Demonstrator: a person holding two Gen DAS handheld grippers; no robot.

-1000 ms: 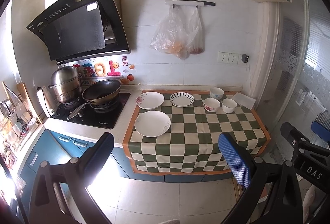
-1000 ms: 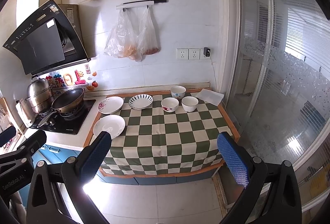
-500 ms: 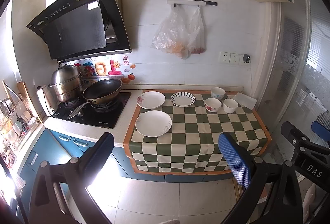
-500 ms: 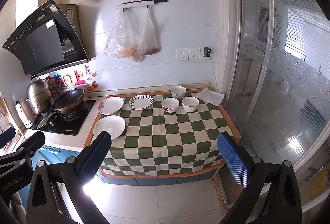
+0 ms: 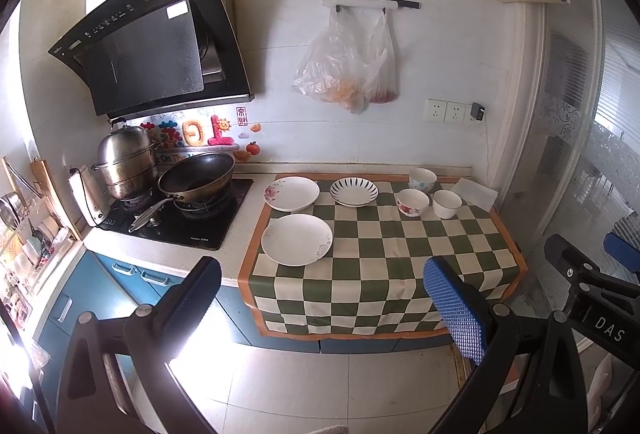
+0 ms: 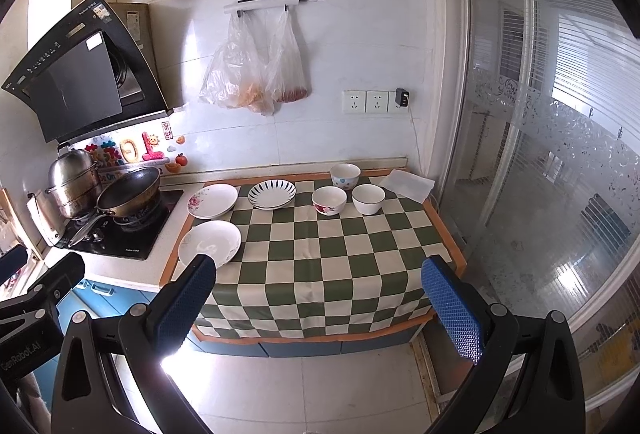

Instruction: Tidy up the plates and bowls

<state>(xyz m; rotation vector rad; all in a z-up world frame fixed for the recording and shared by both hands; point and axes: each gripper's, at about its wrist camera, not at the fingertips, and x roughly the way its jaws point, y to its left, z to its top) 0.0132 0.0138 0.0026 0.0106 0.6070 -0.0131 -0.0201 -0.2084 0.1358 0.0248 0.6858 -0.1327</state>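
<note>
Change: the view is almost the same as a second ago; nothing moves on the checkered cloth [image 5: 384, 254].
Left gripper [image 5: 324, 298]: spread, empty, far from the plain white plate [image 5: 297, 240].
Right gripper [image 6: 320, 298]: spread, empty.
Meaning: organizing is not started; the three bowls, like the floral bowl [image 6: 329, 200], stand apart.

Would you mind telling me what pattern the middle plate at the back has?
White with dark radiating stripes around the striped plate's rim, clearest in the left wrist view.

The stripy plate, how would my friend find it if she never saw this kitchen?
Look at the green-and-white checked cloth on the counter, right of the stove. Along its back edge, the stripy plate sits between a rose-patterned plate and three bowls. It alone has dark lines fanning around its rim.
</note>
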